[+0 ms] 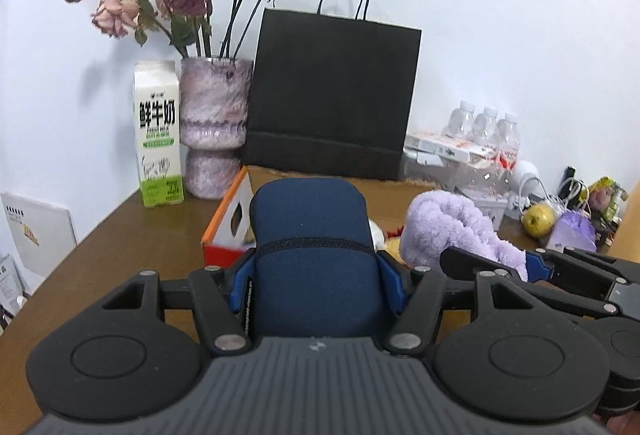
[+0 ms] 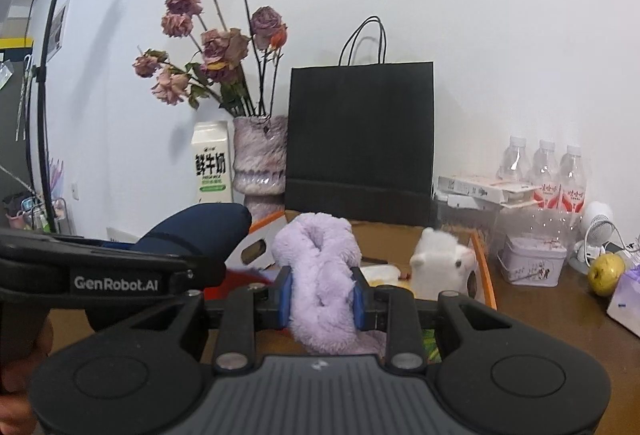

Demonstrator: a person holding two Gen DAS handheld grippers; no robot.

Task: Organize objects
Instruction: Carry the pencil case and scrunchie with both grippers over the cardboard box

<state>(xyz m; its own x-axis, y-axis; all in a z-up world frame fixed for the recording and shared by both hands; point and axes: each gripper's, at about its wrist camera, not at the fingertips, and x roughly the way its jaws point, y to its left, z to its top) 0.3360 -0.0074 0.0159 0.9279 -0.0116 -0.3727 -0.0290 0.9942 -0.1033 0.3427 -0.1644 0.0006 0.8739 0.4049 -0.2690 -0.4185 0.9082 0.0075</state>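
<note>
My left gripper is shut on a dark blue zippered pouch and holds it above the near edge of an open cardboard box with orange rims. My right gripper is shut on a fluffy lilac plush item, held above the same box. In the left wrist view the lilac plush and right gripper show at right. In the right wrist view the blue pouch shows at left. A white plush animal sits inside the box.
Behind the box stand a black paper bag, a vase of dried roses and a milk carton. At right are water bottles, a lilac tin, a small white fan and a yellow-green apple.
</note>
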